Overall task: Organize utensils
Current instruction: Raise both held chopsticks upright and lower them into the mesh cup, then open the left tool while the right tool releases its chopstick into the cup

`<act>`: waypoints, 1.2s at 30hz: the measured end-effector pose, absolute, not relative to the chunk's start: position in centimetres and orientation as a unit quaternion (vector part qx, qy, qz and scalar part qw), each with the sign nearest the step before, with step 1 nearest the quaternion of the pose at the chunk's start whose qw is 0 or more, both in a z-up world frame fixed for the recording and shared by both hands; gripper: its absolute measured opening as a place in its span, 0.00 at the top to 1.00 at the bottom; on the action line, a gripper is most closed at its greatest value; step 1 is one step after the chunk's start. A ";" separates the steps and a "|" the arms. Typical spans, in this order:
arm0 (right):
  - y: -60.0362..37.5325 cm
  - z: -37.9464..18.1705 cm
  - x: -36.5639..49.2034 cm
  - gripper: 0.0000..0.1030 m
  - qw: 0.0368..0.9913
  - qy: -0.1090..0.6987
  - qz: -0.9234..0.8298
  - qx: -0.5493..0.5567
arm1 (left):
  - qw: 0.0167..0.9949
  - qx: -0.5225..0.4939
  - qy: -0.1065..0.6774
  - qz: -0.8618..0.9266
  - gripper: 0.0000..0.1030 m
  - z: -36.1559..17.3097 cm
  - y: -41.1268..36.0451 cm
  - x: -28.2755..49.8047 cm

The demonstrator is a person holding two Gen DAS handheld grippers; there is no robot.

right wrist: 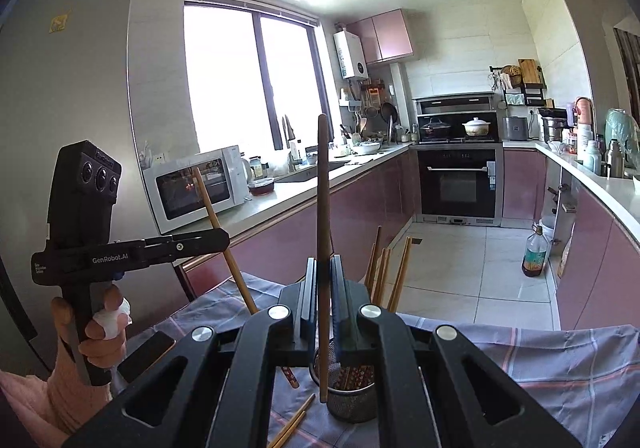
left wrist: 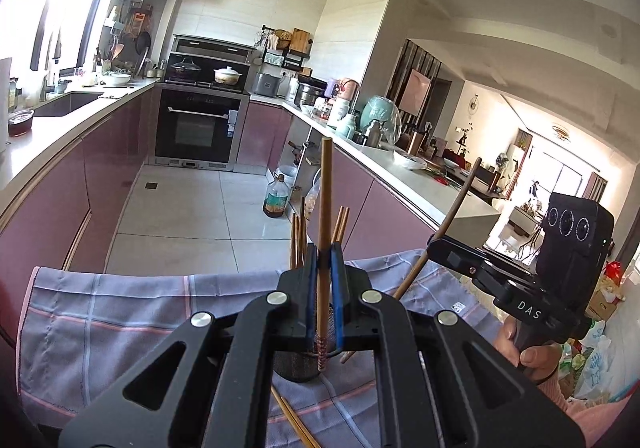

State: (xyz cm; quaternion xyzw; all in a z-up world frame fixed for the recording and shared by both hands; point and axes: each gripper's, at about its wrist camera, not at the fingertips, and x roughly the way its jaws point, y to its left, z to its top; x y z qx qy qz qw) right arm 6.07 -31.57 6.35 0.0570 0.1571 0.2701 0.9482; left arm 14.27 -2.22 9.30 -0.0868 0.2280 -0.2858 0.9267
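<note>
My left gripper is shut on a light wooden chopstick, held upright with its patterned tip over the mesh utensil holder. My right gripper is shut on a dark wooden chopstick, upright, its lower end beside the rim of the same metal mesh holder. Several chopsticks stand in the holder. Loose chopsticks lie on the checked cloth. Each gripper shows in the other's view: the right one, the left one.
The holder stands on a grey checked cloth over a table. A dark phone lies on the cloth at left. Kitchen counters, an oven and an oil bottle on the floor lie beyond.
</note>
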 end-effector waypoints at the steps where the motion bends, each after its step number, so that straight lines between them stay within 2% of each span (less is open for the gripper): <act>1: -31.6 6.5 6.2 0.95 0.949 0.156 0.270 0.057 | 0.927 -0.089 0.227 -0.285 0.93 9.4 -2.2 14.4; 8: -31.3 6.5 7.5 0.95 0.951 0.153 0.261 0.059 | 0.932 -0.085 0.220 -0.275 0.93 9.6 -3.0 14.7; 18: -31.0 5.3 9.3 0.95 0.951 0.174 0.248 0.058 | 0.929 -0.072 0.249 -0.266 0.93 8.4 -5.1 16.3; 36: -29.0 1.1 12.4 0.95 0.926 0.286 0.244 0.037 | 0.902 -0.004 0.339 -0.268 0.93 4.5 -8.3 20.0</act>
